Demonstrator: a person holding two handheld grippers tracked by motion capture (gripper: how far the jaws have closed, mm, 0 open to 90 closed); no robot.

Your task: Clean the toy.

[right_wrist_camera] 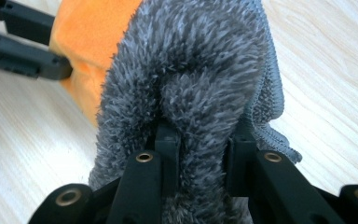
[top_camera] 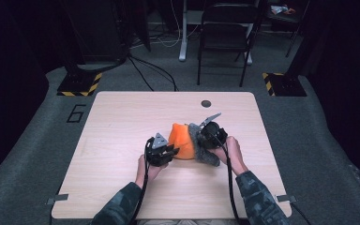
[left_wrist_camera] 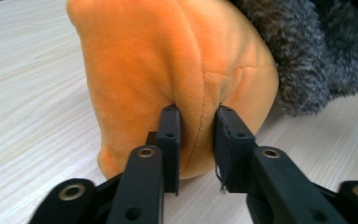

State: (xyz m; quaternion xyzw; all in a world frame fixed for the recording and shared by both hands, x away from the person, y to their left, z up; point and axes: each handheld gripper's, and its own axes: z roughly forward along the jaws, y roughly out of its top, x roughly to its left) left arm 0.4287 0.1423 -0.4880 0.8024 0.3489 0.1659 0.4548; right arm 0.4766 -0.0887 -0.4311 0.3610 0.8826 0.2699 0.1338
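Left gripper (left_wrist_camera: 196,140) pinches a fold of the orange plush cloth (left_wrist_camera: 168,60); right gripper (right_wrist_camera: 203,154) is clamped on a tuft of the grey shaggy cloth (right_wrist_camera: 191,70). From above, both cloths sit bunched together mid-table (top_camera: 122,117), grey on the right. Right gripper view alone shows the grey cloth's stitched hem.

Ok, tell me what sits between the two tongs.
In the high view, the left tongs and right tongs pinch an orange cloth and grey fuzzy cloth between them.
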